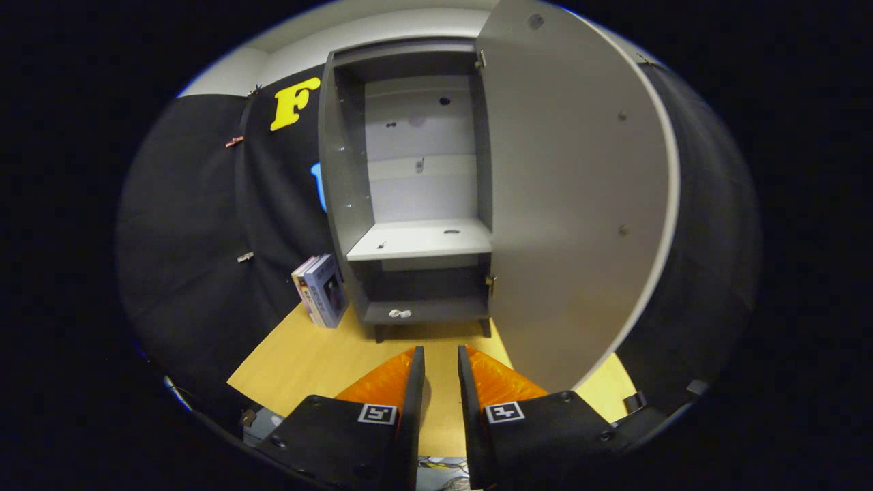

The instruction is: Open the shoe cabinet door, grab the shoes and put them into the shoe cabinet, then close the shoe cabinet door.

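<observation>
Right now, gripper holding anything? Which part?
Nothing. The gripper has a narrow empty gap between its fingers, short of the open cabinet.

A recording booth, not a home: black cloth (198, 225) hangs as walls, clipped together, around a small wooden table (307, 361). On it stands a lone grey cabinet (348, 184) (door (573, 198) swung open, shelves bare) beside a few boxes (320, 290). The gripper (440, 372) holds nothing, fingers slightly apart.
</observation>
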Demonstrator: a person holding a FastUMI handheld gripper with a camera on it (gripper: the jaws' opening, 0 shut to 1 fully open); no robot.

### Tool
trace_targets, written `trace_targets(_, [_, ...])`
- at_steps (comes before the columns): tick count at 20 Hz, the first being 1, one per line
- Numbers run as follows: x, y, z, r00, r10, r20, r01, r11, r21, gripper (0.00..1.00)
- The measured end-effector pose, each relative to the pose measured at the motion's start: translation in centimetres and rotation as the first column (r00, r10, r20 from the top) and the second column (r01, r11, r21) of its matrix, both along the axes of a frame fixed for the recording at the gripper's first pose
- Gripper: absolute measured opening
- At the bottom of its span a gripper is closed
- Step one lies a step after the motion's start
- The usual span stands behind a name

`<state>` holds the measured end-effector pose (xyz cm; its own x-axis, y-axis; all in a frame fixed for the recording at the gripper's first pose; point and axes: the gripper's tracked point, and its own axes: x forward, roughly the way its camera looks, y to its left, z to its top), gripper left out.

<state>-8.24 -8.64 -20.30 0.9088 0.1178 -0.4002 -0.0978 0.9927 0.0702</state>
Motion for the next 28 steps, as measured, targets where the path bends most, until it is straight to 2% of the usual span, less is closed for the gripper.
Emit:
trace_targets(3, [1.3, 3.4, -5.0, 0.994, 0.014, -0.104, -0.011, 1.000, 0.026, 0.33])
trace_targets(8, [2.2, 7.2, -13.2, 0.960, 0.013, -0.280, -0.003, 0.999, 0.037, 0.33])
trace_targets(15, [1.9, 9.1, -23.7, 0.890, -0.015, -0.457, 0.040, 0.998, 0.046, 0.33])
trace_targets(20, [1.6, 9.6, -30.5, 0.831, -0.021, -0.556, 0.033, 0.999, 0.012, 0.28])
trace_targets(24, [2.3, 9.6, -33.3, 0.825, -0.040, -0.564, 0.070, 0.997, 0.032, 0.28])
trace_targets(28, [4.4, 9.9, -33.6, 0.868, -0.039, -0.495, 0.056, 0.998, 0.019, 0.26])
